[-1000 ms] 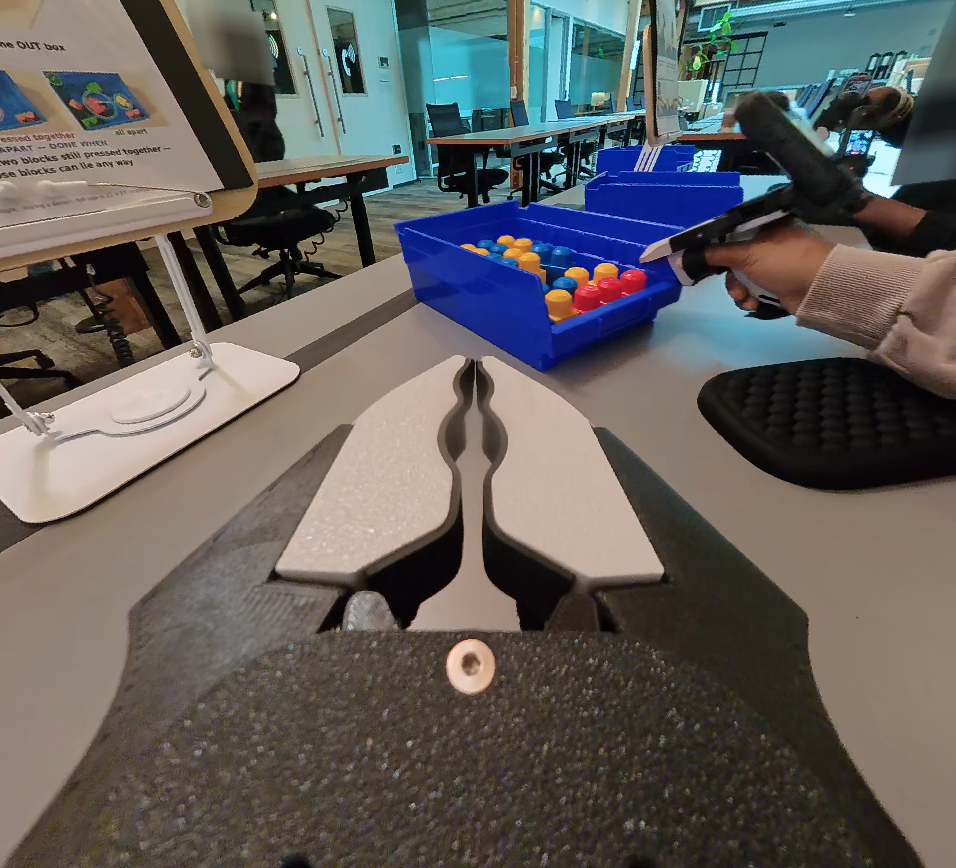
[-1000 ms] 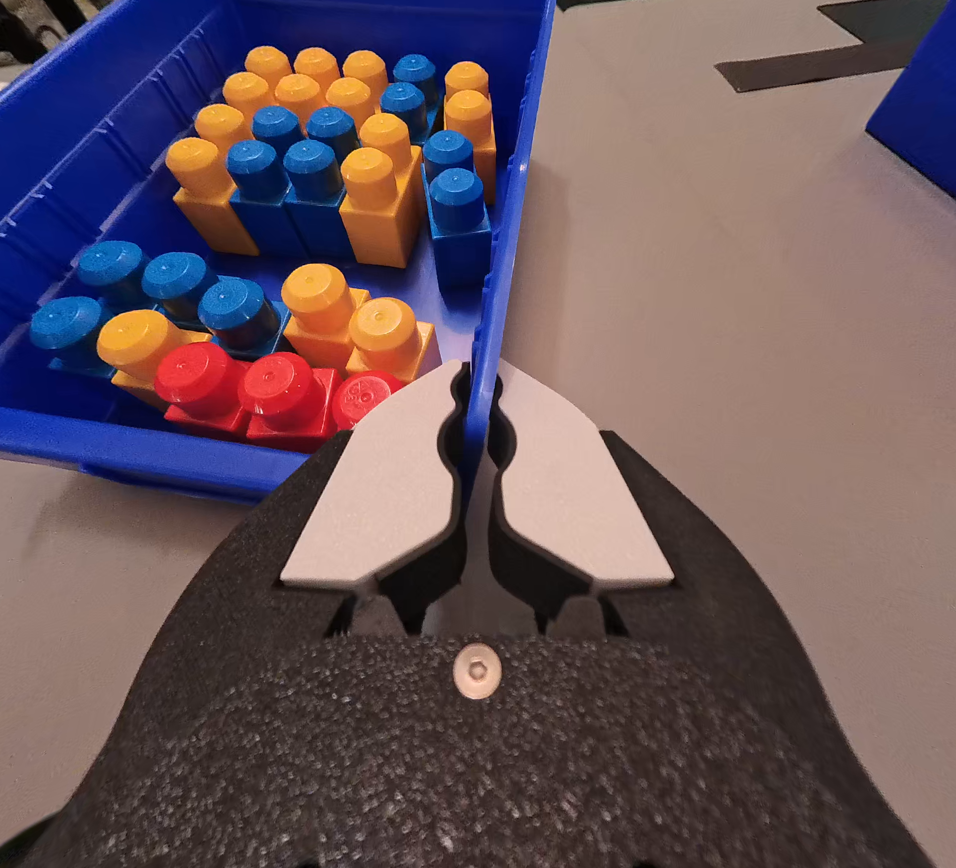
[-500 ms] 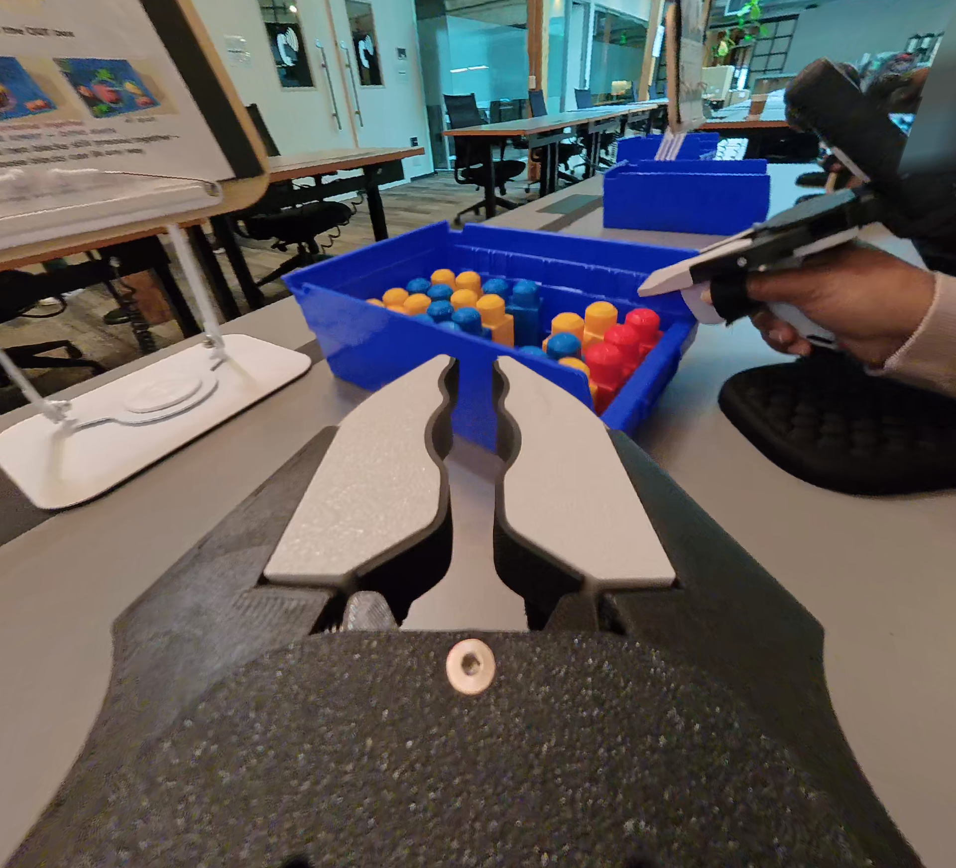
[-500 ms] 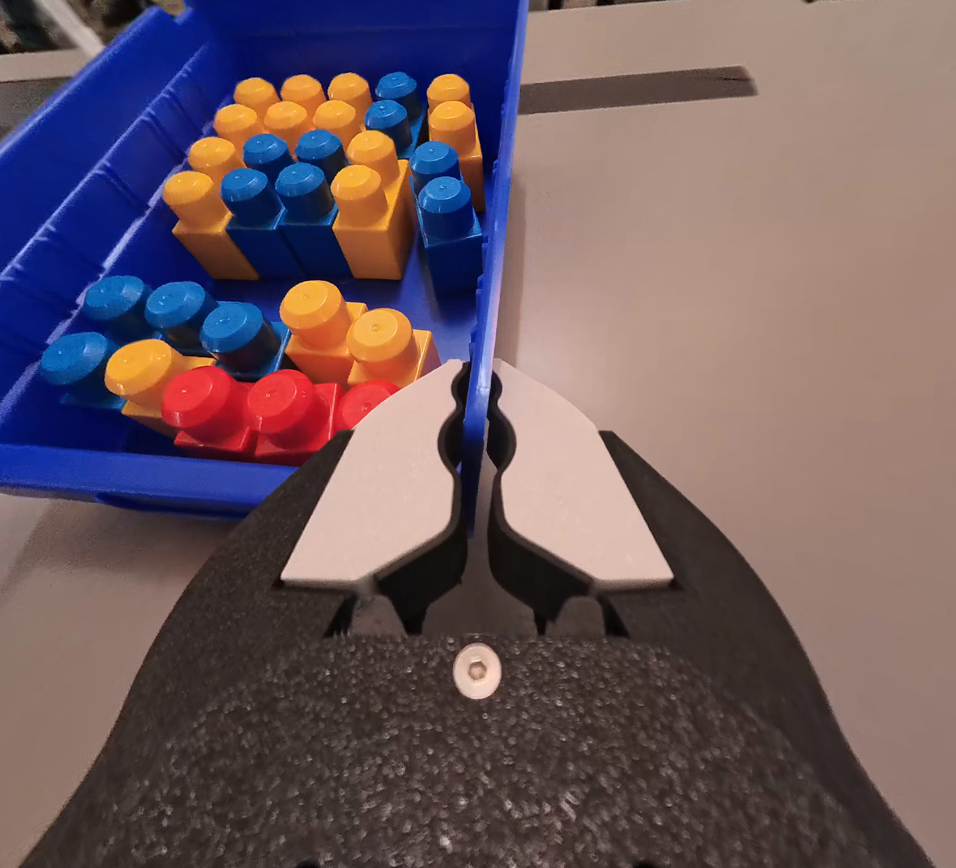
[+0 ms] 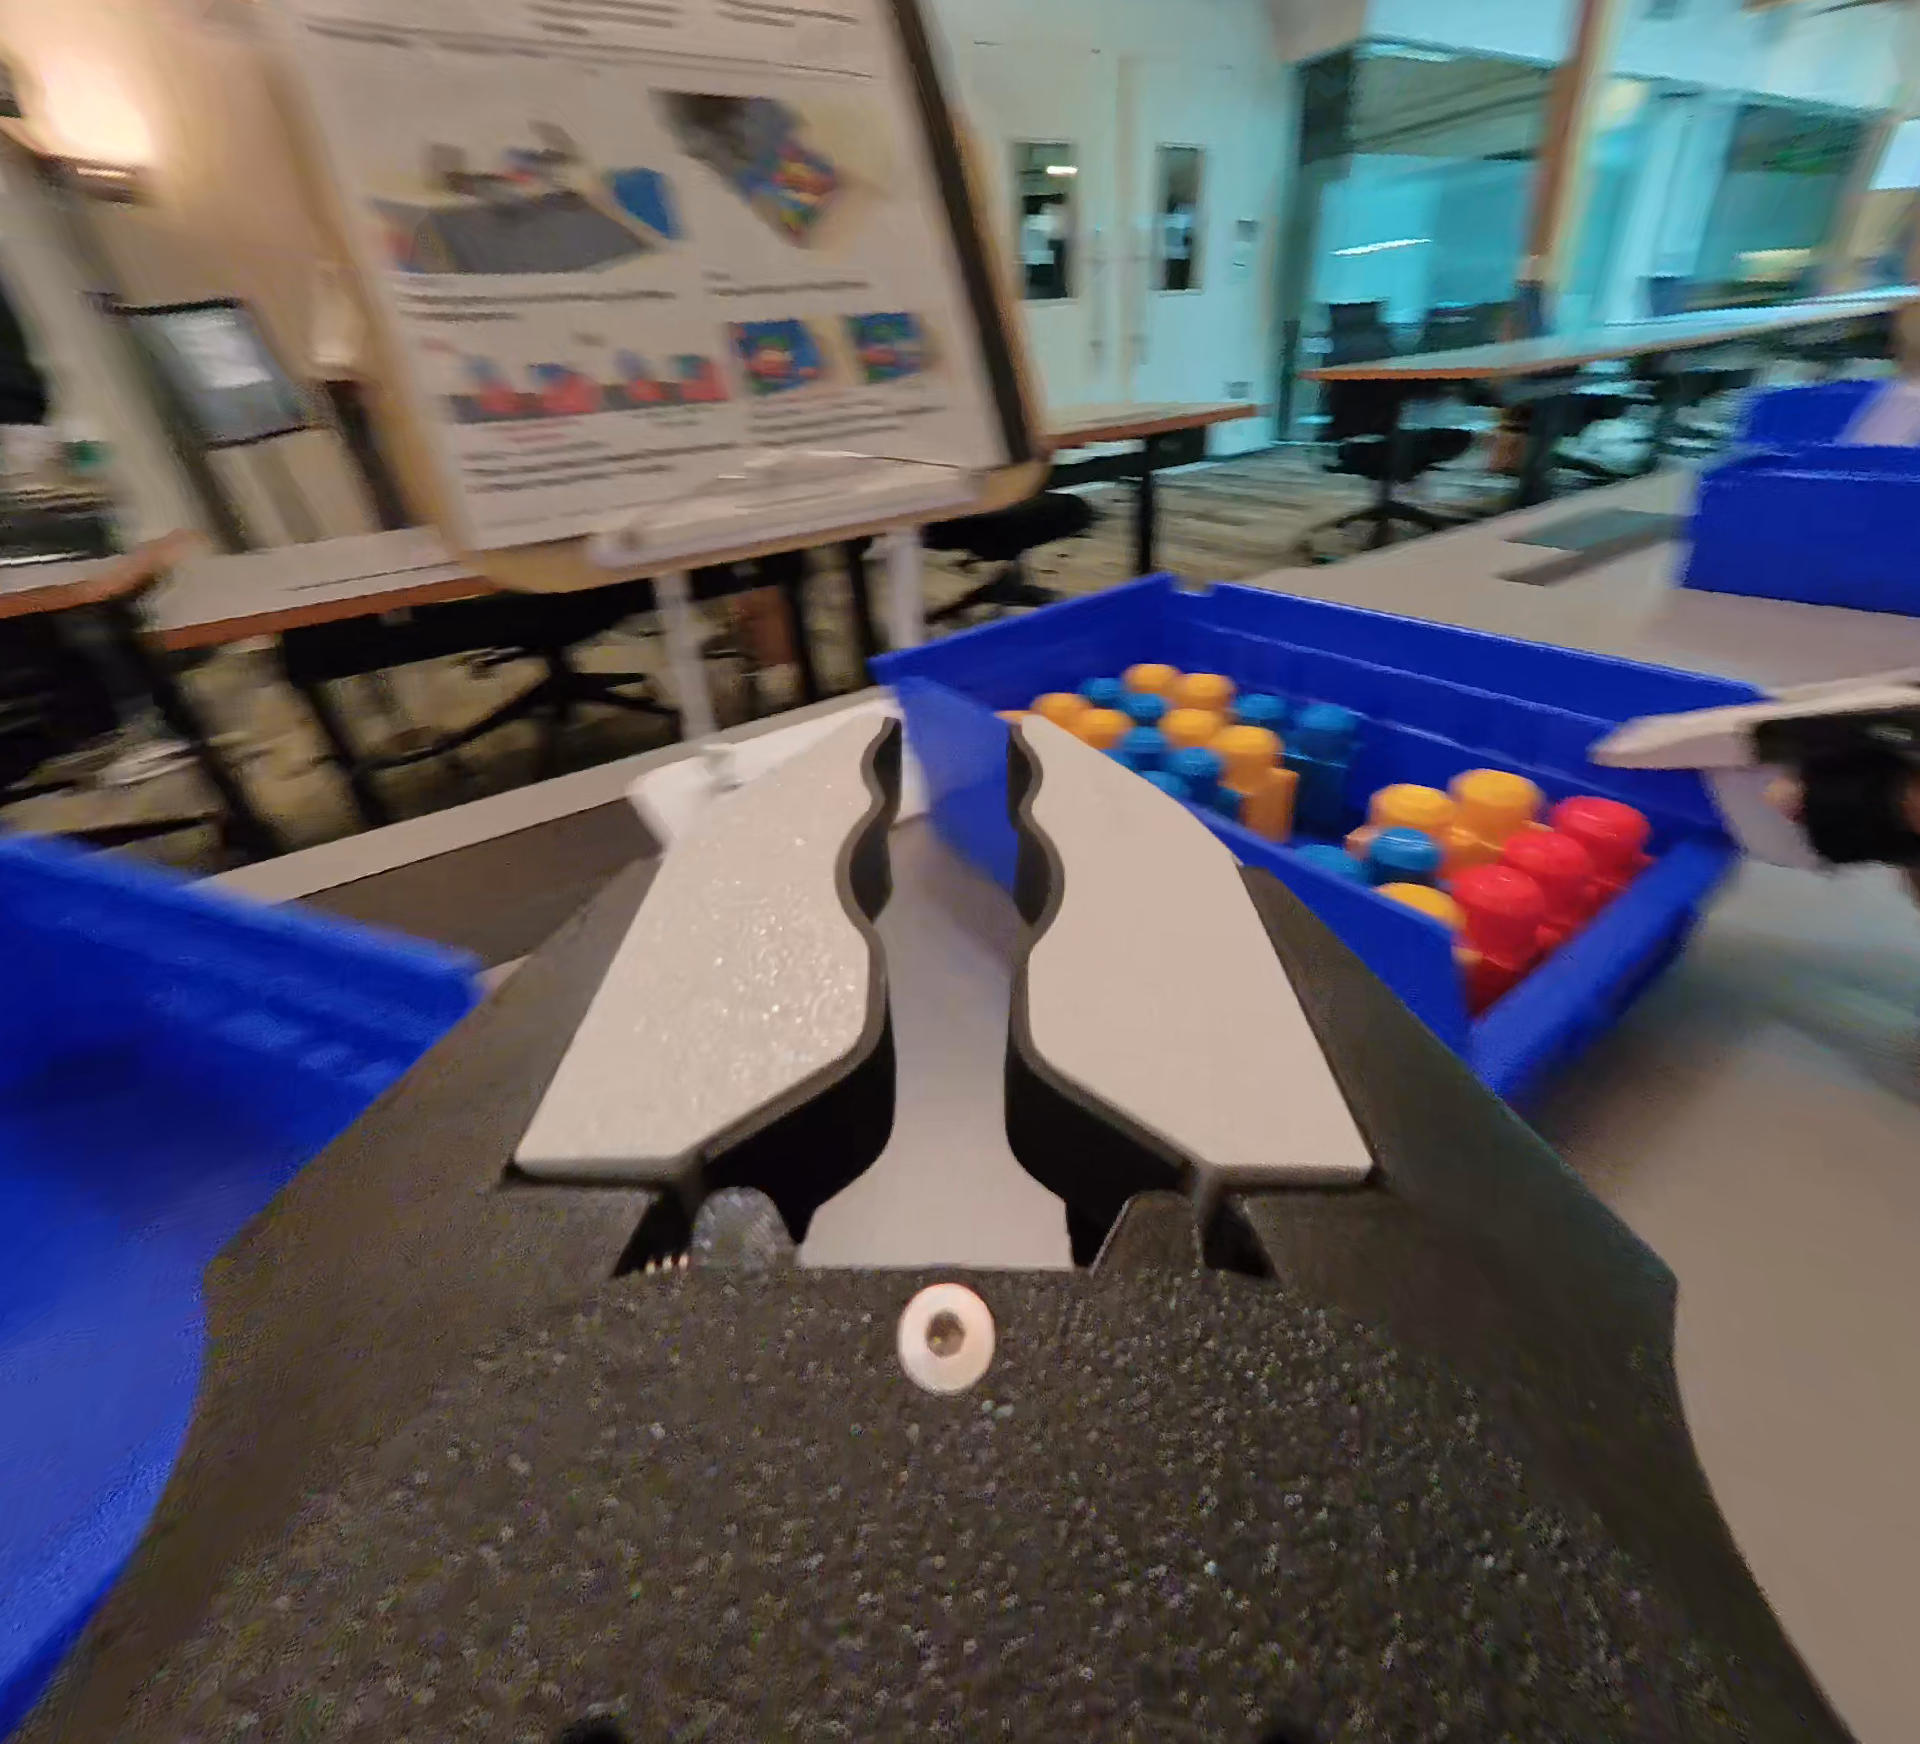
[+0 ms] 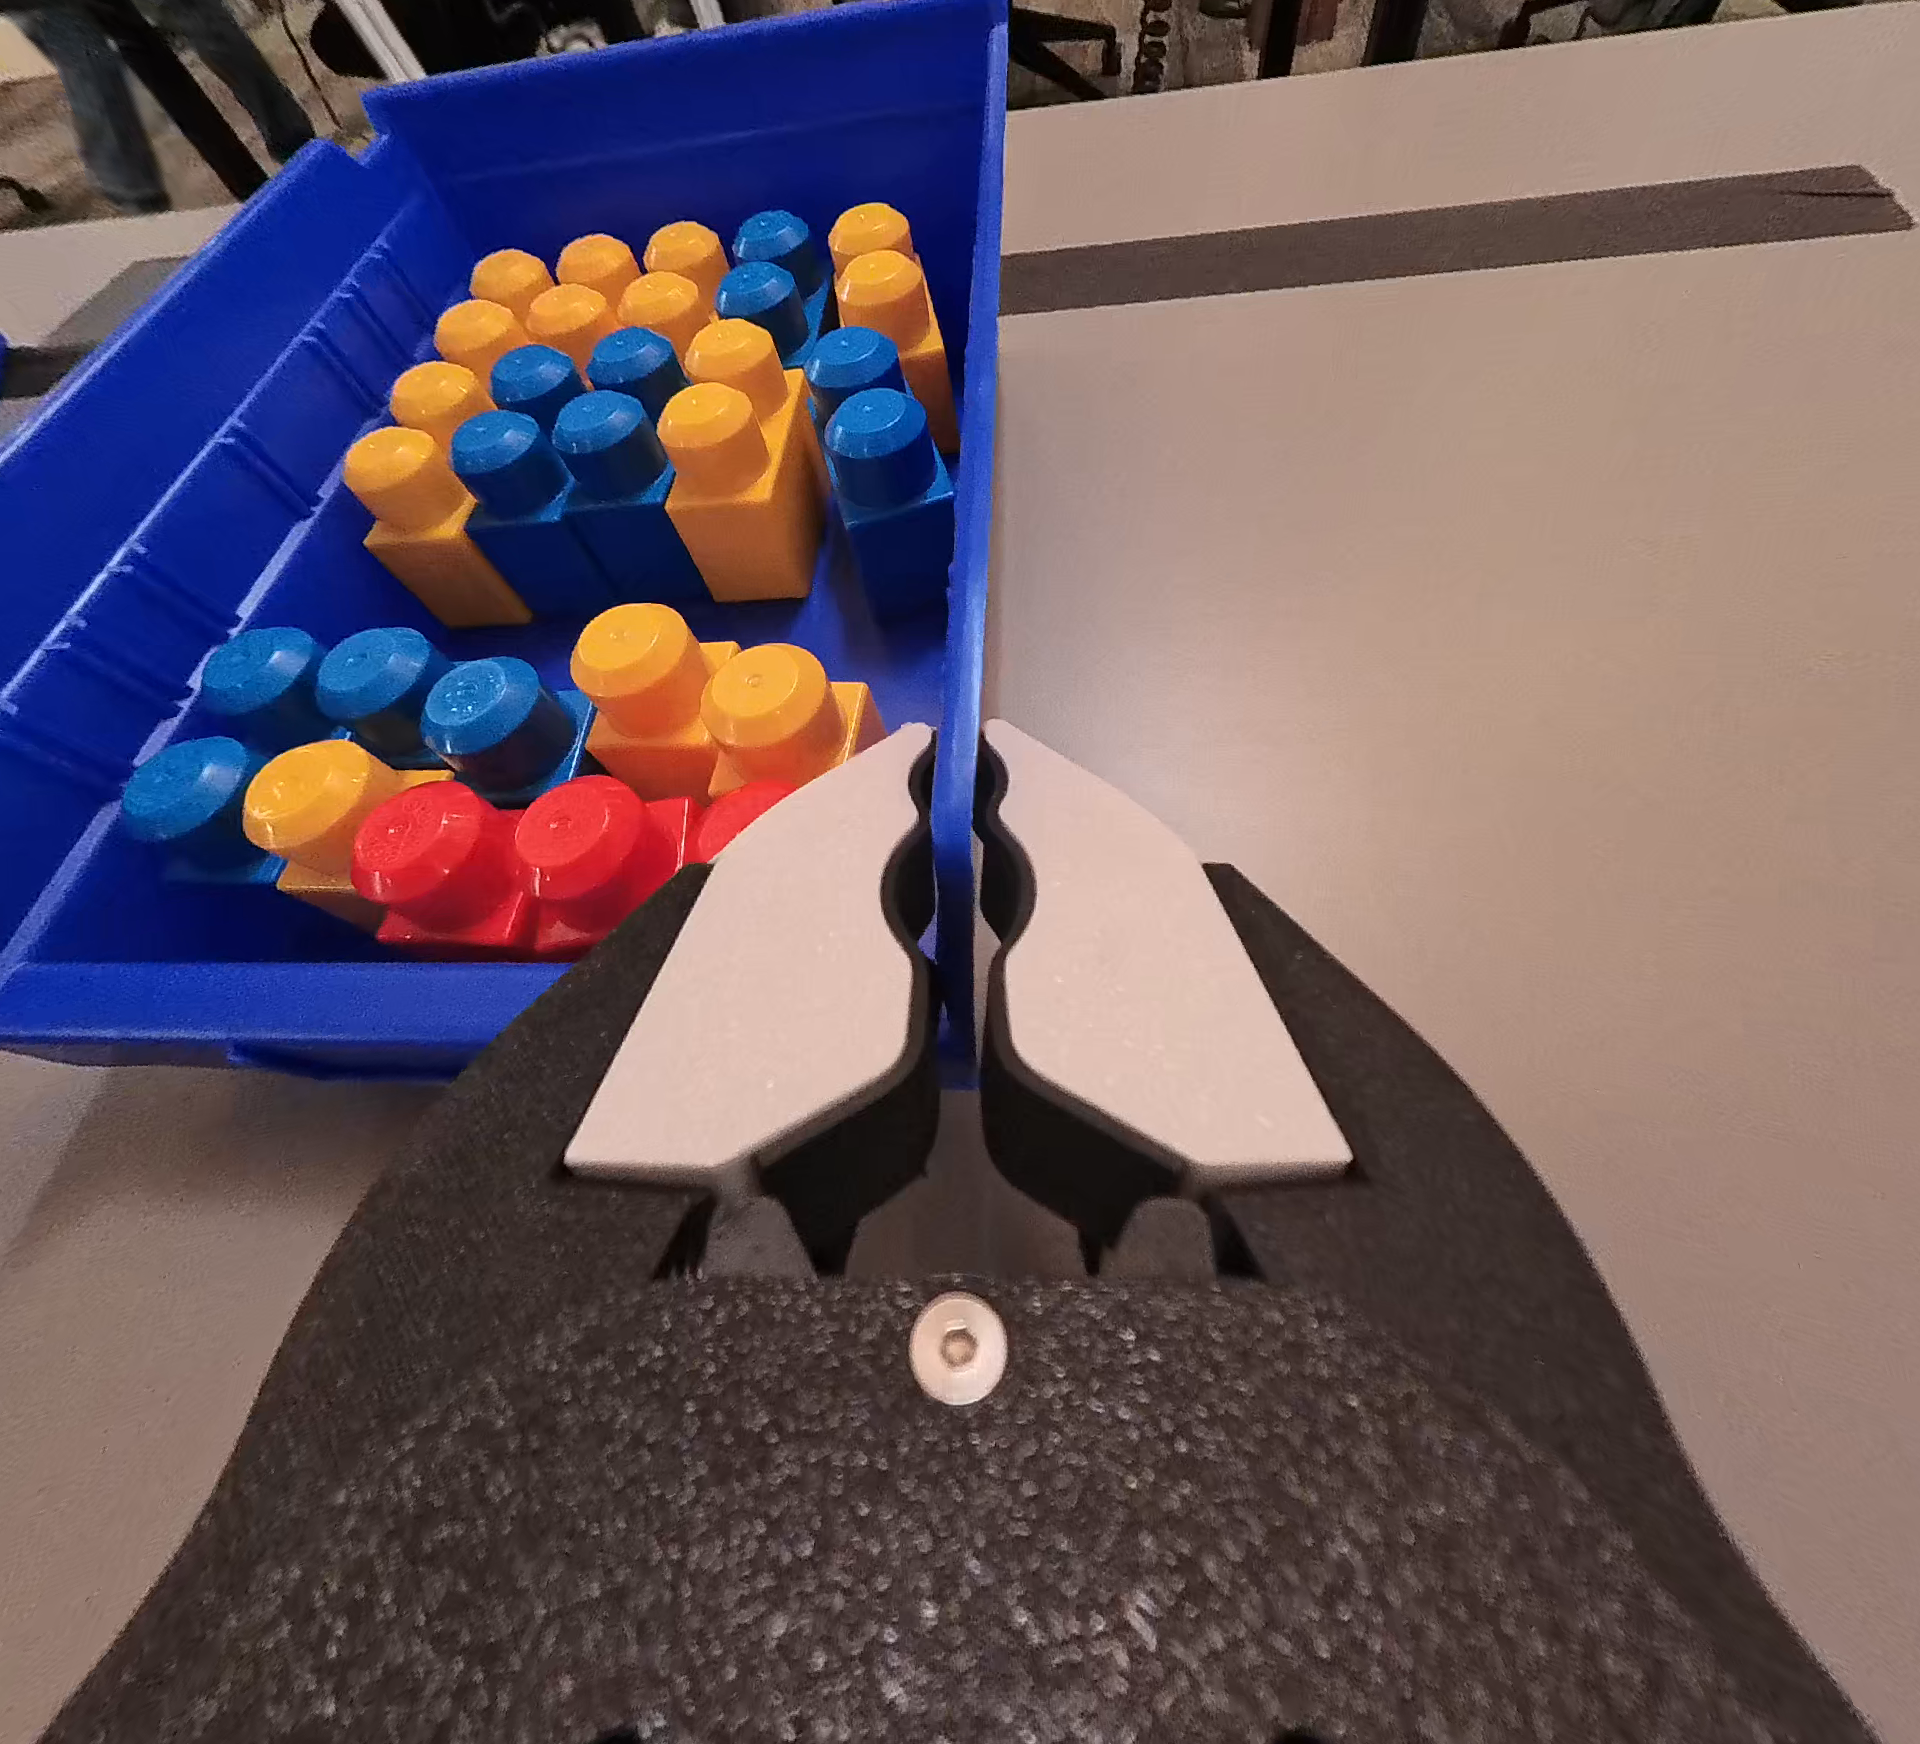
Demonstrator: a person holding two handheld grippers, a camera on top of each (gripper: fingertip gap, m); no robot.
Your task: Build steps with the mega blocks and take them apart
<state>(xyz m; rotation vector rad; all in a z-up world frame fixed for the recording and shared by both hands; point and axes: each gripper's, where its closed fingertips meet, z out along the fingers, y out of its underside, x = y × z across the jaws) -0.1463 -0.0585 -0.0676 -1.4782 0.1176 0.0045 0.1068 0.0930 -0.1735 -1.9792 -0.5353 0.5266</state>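
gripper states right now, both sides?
Left hand-held gripper: open, empty, near the blue bin.
Right hand-held gripper: shut on the blue bin's side wall.

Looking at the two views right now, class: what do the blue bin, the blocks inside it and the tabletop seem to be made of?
Blue bin: probably moulded plastic, thin ribbed walls with a slight sheen; the right tool is shut on its side wall.
Blocks: hard glossy plastic, with bright highlights on the round studs.
Tabletop: smooth matt grey, perhaps laminate; the look leaves it open.
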